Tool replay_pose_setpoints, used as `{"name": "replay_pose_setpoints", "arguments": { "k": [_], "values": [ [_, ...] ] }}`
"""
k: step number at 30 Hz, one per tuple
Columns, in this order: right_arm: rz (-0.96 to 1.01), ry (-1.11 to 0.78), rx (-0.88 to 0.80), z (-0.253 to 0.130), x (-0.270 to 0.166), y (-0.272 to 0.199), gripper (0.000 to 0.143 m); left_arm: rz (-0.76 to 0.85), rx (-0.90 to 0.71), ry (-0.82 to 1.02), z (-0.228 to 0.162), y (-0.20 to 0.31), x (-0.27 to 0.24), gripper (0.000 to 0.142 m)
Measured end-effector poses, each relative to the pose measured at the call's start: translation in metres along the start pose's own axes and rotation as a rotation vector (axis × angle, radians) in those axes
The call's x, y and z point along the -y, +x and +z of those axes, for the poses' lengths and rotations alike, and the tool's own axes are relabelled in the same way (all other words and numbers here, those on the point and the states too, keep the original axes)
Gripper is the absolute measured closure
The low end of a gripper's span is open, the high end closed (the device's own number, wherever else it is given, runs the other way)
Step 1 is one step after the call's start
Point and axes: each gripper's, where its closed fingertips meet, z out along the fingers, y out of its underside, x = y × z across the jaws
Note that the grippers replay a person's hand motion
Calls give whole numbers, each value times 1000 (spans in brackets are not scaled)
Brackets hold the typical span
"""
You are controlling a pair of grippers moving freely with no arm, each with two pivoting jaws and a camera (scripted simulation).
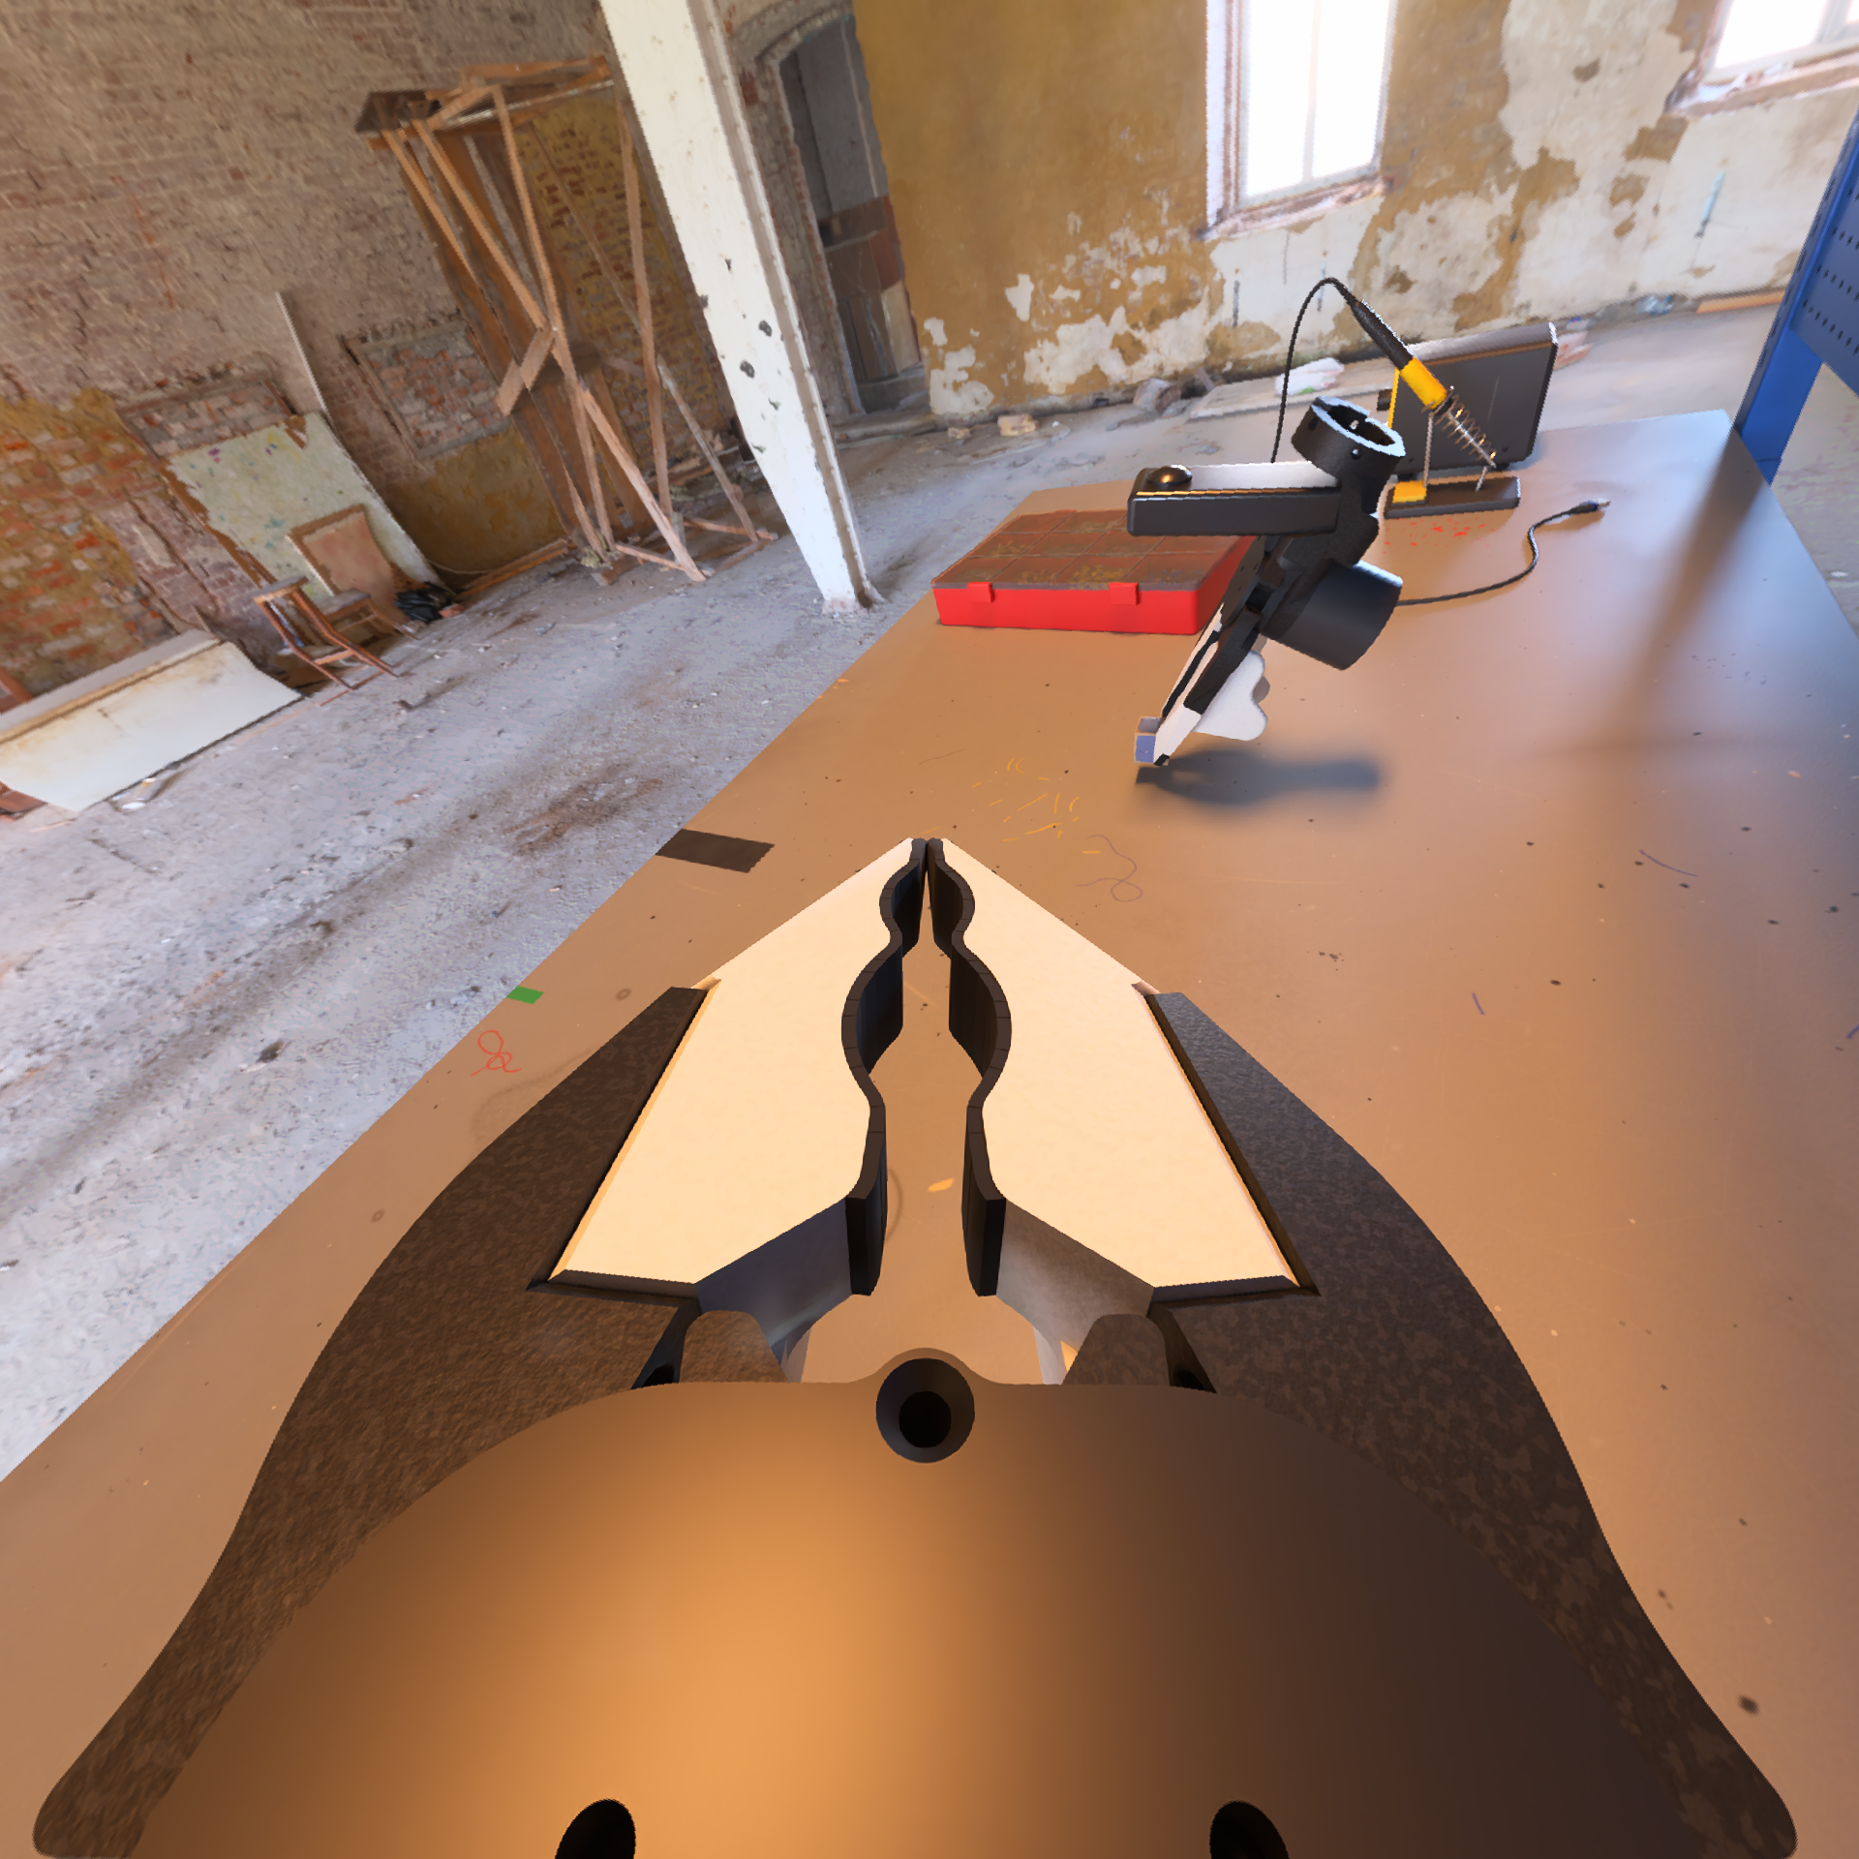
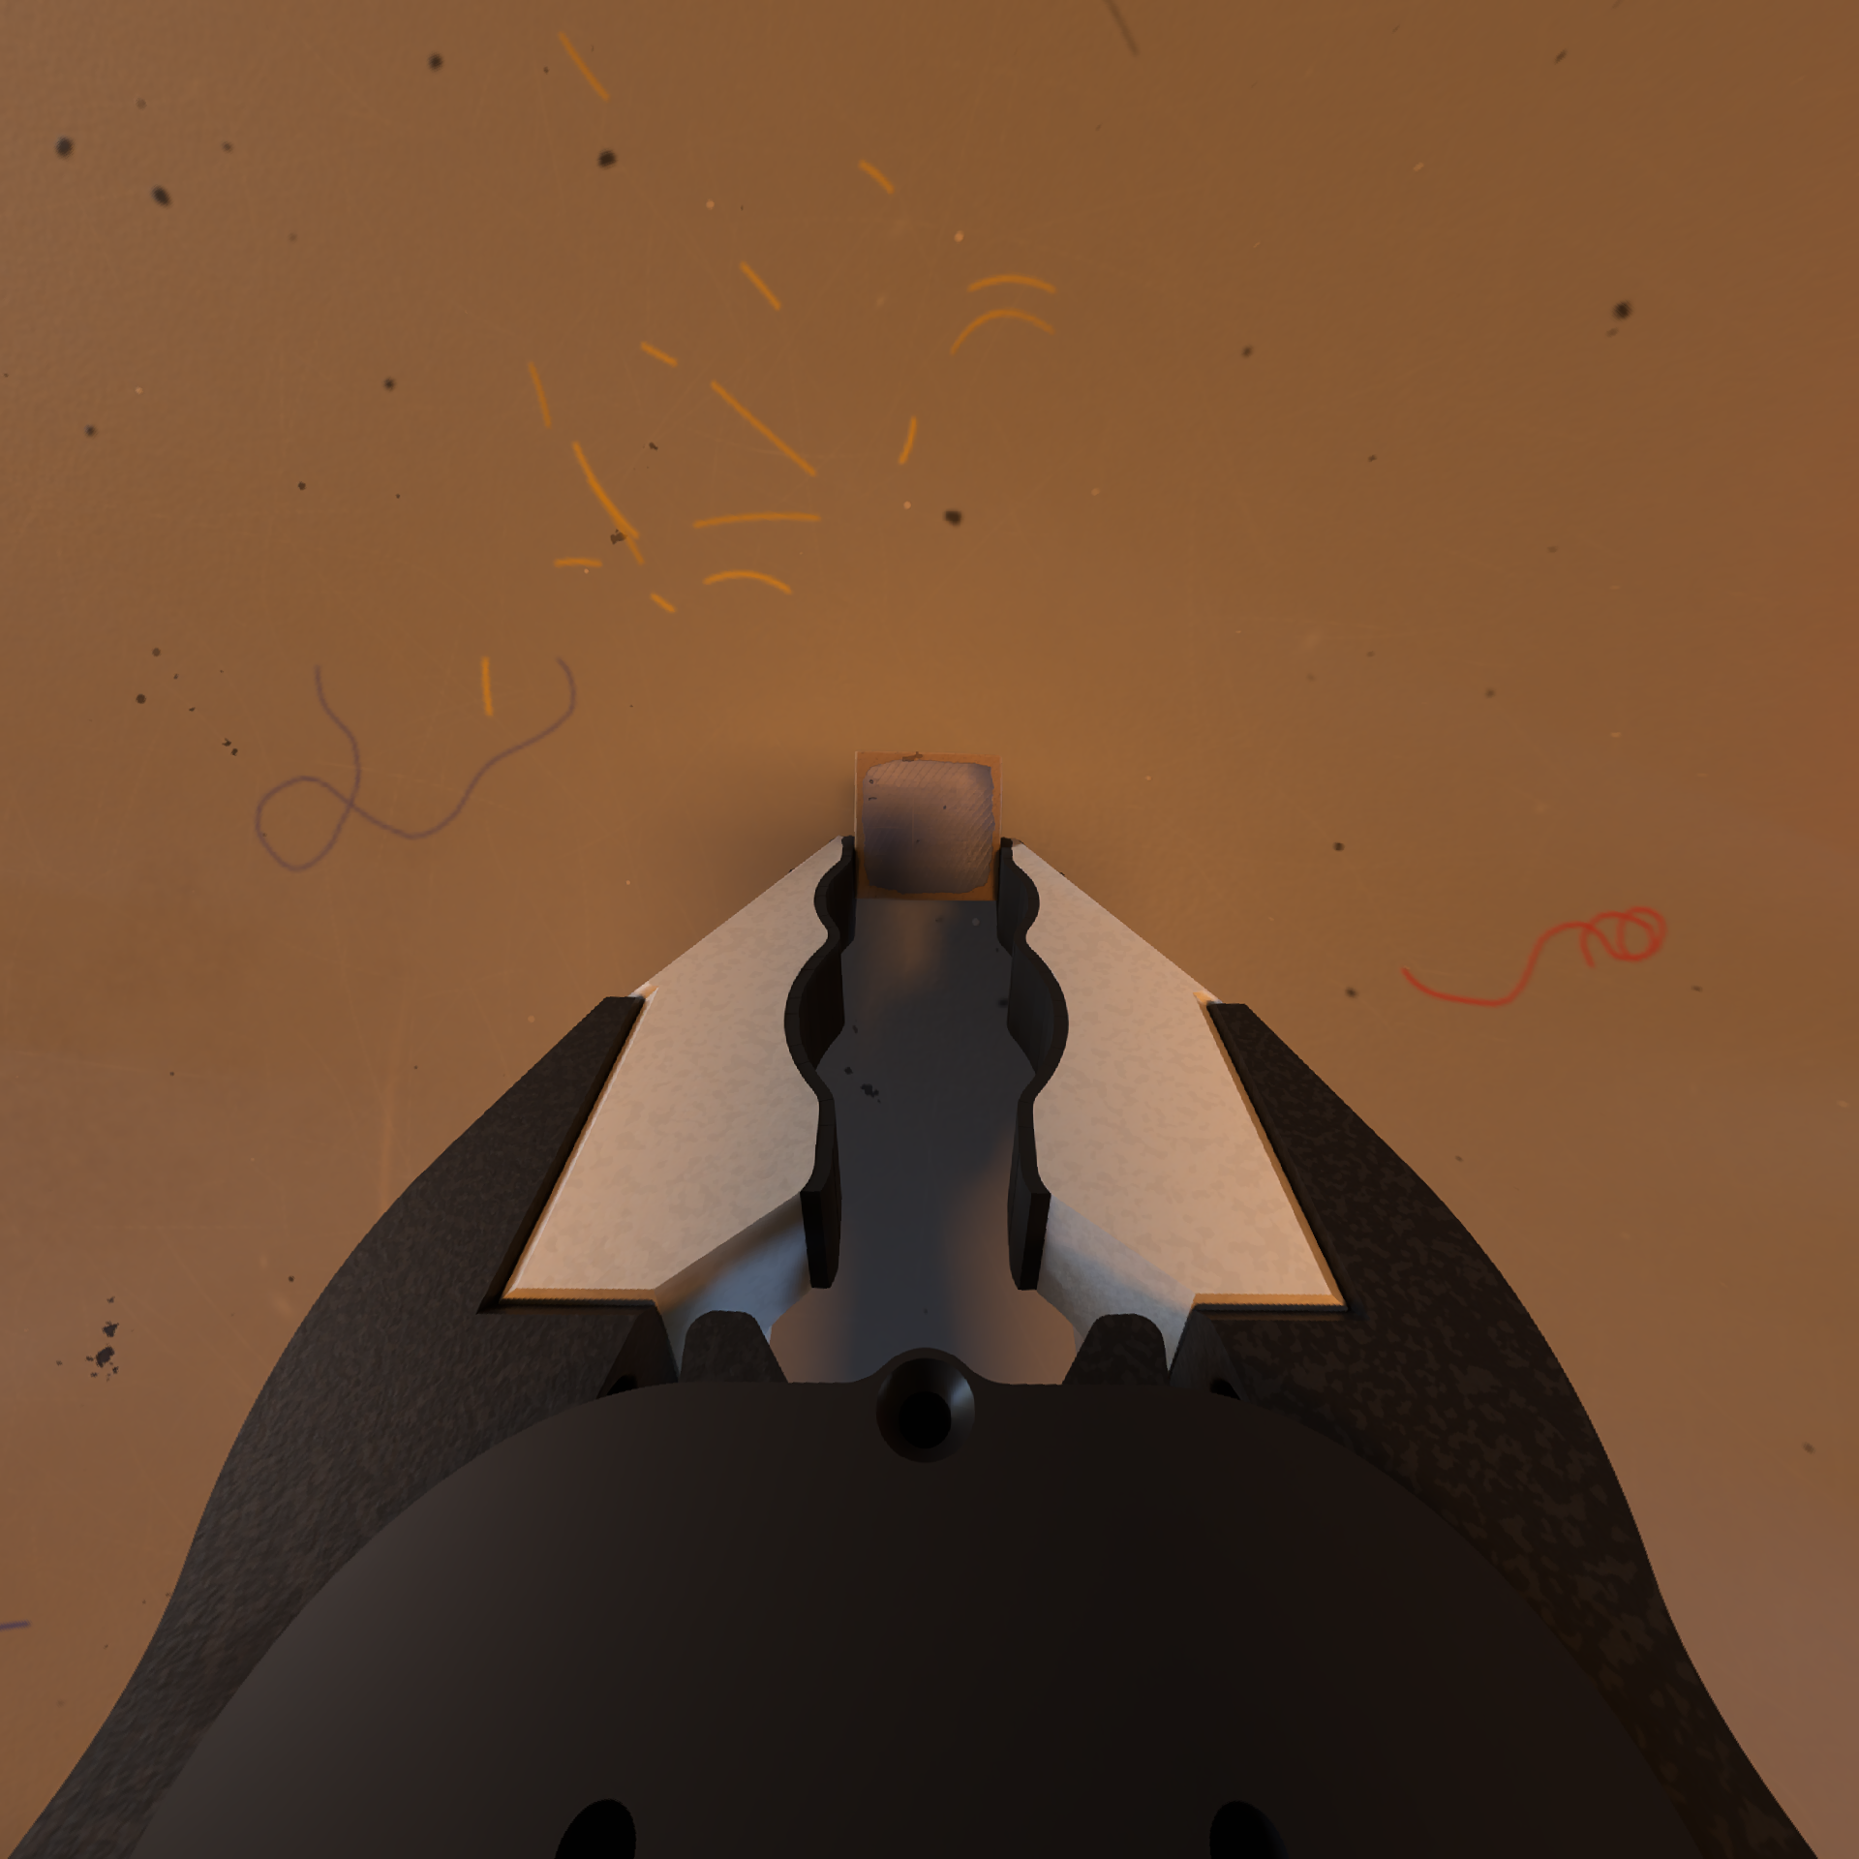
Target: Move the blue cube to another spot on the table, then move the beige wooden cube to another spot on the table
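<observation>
Cube time: the right gripper [image 2: 925, 845] has its jaws squeezed on a small cube [image 2: 927, 827], right at the tips. Only the tips pinch it, so most of the cube pokes out past them, toward 12 o'clock in the right wrist view. Holding it at the tips keeps the wide parts of the gripper off the worktop [image 2: 1408, 503]. From the left wrist view the cube [image 1: 1145, 749] looks blue, so I think it is the blue cube. Its bottom sits very close to the worktop, but I cannot tell if it touches. I think the first move is in hand, either a pick-up or a put-down.

The right gripper [image 1: 1157, 746] leans down steeply, nose first, with its back end high in the air. It sits at about 1 o'clock from the left gripper [image 1: 925, 850], well apart from it.

The left gripper has its jaws closed with nothing between them. It lies low and nearly flat over the worktop, out of the way.

A red case [image 1: 1076, 583] and a soldering iron stand [image 1: 1449, 443] rest farther off, behind the right gripper. The beige wooden cube is not in sight.
</observation>
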Motion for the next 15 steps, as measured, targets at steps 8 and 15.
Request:
{"name": "replay_pose_setpoints", "arguments": {
  "k": [8, 15],
  "values": [
    [36, 32, 0, 2, 2, 6, 103, 8, -8, -11, 0, 1, -2, 142],
    [-112, 577, -8, -129, 90, -72, 96, 15, 15, -2, -5, -3, 3, 142]
  ]
}}
